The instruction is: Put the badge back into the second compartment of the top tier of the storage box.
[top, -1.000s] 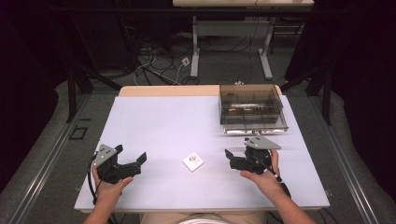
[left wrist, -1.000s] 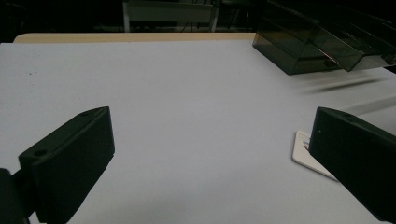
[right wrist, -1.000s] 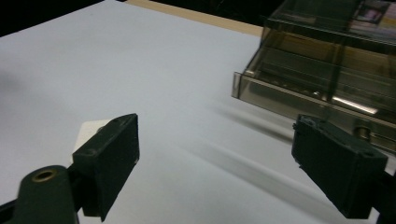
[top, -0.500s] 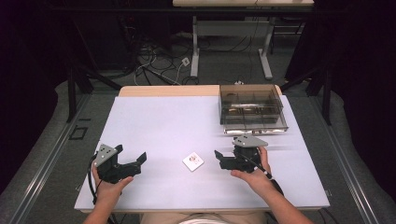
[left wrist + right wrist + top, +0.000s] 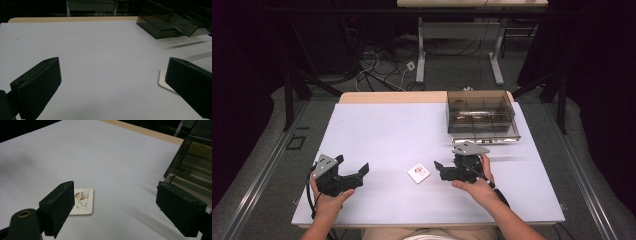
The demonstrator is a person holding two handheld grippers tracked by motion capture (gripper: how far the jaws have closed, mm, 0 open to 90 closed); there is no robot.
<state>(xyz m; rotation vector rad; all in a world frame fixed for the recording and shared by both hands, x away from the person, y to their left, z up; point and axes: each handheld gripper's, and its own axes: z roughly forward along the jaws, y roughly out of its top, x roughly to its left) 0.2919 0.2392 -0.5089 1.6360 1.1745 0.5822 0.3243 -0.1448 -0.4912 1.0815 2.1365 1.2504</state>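
A small white card (image 5: 418, 173) with a cartoon print lies flat on the white table (image 5: 387, 130), near the front middle. My right gripper (image 5: 441, 170) is just right of it, pointing left, open and holding nothing. In the right gripper view the card (image 5: 84, 200) lies beside and partly behind the left jaw of the right gripper (image 5: 115, 195). My left gripper (image 5: 352, 165) rests at the front left, also open, well apart from the card. In the left gripper view the left gripper (image 5: 113, 67) has nothing between its jaws, and the card's corner (image 5: 163, 80) peeks out by the right jaw.
A dark see-through compartment box (image 5: 482, 116) stands at the table's far right, also seen as the box (image 5: 162, 25) and the box (image 5: 192, 162). Beyond the table's wooden far edge (image 5: 392, 97) are desk legs and cables on the floor.
My right gripper has slid left across the table toward the card, jaws unchanged. The left gripper and the card have stayed put.
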